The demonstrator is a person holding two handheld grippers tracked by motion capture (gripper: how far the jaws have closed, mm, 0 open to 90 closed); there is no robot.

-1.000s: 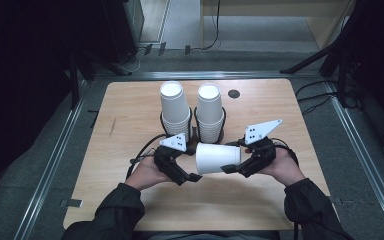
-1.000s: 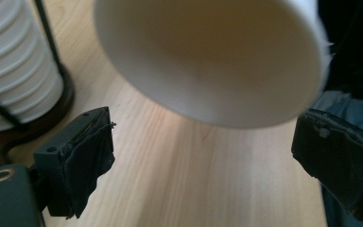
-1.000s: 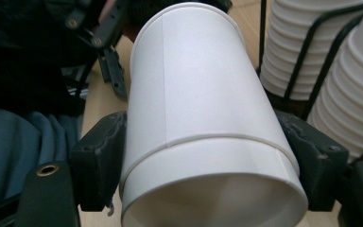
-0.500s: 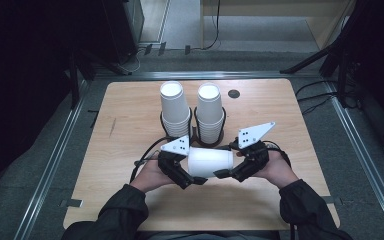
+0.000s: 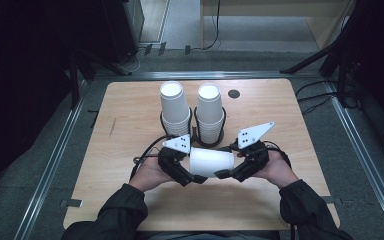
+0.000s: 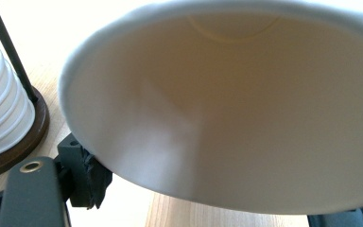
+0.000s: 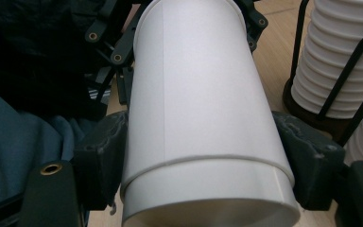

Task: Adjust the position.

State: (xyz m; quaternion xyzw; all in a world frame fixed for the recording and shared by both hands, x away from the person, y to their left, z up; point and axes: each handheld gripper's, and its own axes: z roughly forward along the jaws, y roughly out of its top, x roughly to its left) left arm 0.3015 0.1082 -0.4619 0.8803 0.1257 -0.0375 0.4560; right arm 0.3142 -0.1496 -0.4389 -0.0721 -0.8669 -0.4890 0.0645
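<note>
Two stacks of white cups (image 5: 192,112) stand in wire holders at the back of the counter (image 5: 130,130) in the high view; nearer the person, a single paper cup (image 5: 211,162) lies sideways, held between the left tongs (image 5: 192,177) and right tongs (image 5: 226,173). Left gripper view: the cup's open mouth (image 6: 227,109) sits between the jaws, which have just been closing; one pad (image 6: 87,177) touches the rim. Right gripper view: both pads (image 7: 101,158) clamp the cup's wall (image 7: 203,109), having just closed further.

White paper cup (image 5: 211,161) with faint seam line — pale wood-grain counter (image 5: 130,130), dark brown round bases (image 5: 209,140), black jaws.
</note>
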